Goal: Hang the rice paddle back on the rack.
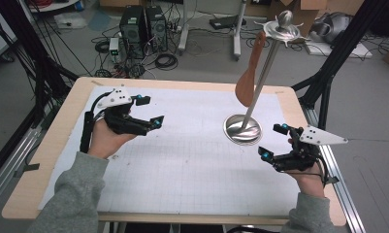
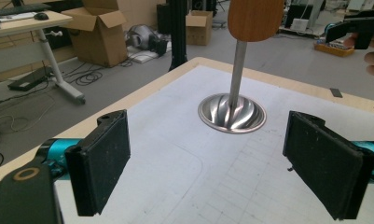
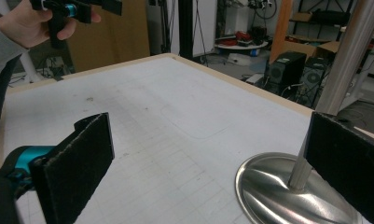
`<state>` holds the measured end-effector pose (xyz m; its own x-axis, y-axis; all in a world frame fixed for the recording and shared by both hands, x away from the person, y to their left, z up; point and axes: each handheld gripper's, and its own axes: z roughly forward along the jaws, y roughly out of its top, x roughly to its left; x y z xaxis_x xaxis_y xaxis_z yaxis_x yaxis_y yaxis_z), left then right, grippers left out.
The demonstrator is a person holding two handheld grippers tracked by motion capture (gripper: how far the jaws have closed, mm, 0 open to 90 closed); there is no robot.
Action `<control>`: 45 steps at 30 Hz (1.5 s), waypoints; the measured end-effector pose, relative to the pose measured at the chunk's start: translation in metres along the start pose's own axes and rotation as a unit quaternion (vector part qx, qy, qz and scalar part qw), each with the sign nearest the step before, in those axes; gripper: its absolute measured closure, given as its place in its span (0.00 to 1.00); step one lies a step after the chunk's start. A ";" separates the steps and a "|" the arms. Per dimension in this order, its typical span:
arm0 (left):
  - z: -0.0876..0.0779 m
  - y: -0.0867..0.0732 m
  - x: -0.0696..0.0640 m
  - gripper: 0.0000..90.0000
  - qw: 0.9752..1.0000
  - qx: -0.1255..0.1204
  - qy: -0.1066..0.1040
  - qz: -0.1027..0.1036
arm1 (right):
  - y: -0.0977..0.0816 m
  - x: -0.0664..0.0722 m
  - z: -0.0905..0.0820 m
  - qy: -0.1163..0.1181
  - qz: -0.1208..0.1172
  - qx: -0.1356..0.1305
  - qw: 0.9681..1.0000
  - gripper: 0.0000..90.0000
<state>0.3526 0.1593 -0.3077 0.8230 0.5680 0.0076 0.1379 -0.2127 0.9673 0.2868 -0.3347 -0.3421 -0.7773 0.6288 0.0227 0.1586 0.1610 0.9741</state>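
A metal stand (image 1: 242,129) with a round base rises on a slanted pole to a top disc (image 1: 282,30). A wooden spatula (image 1: 249,73) hangs from the disc. My left gripper (image 1: 152,110) hovers open over the table's left side, empty. My right gripper (image 1: 273,141) is open just right of the base. In the left gripper view the open gripper (image 2: 212,163) faces the base (image 2: 231,113) and the spatula's blade (image 2: 255,18) farther off. In the right gripper view the gripper (image 3: 212,163) stands open with the base (image 3: 278,191) and pole (image 3: 334,79) close to its right jaw.
A white grid mat (image 1: 182,165) covers the wooden table (image 1: 56,141). Black frame posts stand at both sides. On the floor beyond lie computer towers (image 1: 142,26), cables and cardboard boxes (image 2: 100,32).
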 end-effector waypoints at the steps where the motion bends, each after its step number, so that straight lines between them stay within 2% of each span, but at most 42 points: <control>1: -0.003 -0.002 0.001 0.17 1.000 0.002 0.004 -0.002 | 0.000 0.000 0.000 0.001 -0.001 0.001 1.000 0.00; 4: -0.008 -0.008 0.004 0.17 1.000 0.005 0.009 -0.005 | 0.001 0.001 0.003 0.001 -0.003 0.002 1.000 0.00; 10: -0.023 -0.020 0.007 0.17 1.000 -0.004 0.020 -0.012 | 0.002 0.003 0.006 0.004 -0.005 0.003 1.000 0.00; 14: -0.032 -0.029 0.009 0.17 1.000 -0.007 0.020 -0.012 | 0.002 0.003 0.008 0.005 -0.007 0.004 1.000 0.00; 24: -0.056 -0.050 0.011 0.17 0.999 -0.013 0.034 -0.026 | 0.002 0.005 0.010 0.004 -0.007 0.005 1.000 0.00; 29: -0.069 -0.059 0.015 0.17 0.997 -0.040 0.040 -0.044 | 0.002 0.004 0.011 0.002 -0.006 0.006 1.000 0.00; 33: -0.078 -0.067 0.017 0.16 0.997 -0.040 0.052 -0.050 | 0.002 0.004 0.011 0.002 -0.002 0.007 1.000 0.00; 41: -0.090 -0.082 0.016 0.16 0.996 -0.031 0.066 -0.049 | 0.000 0.003 0.013 -0.002 0.001 0.007 1.000 0.00; 45: -0.092 -0.090 0.015 0.16 0.995 -0.042 0.069 -0.060 | -0.002 0.000 0.014 -0.007 0.004 0.010 1.000 0.00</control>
<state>0.3016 0.2605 -0.3715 0.7193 0.6900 -0.0810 0.1798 -0.0723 0.9810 0.2947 -0.3241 -0.3469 -0.7669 0.6412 0.0273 0.1776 0.1712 0.9691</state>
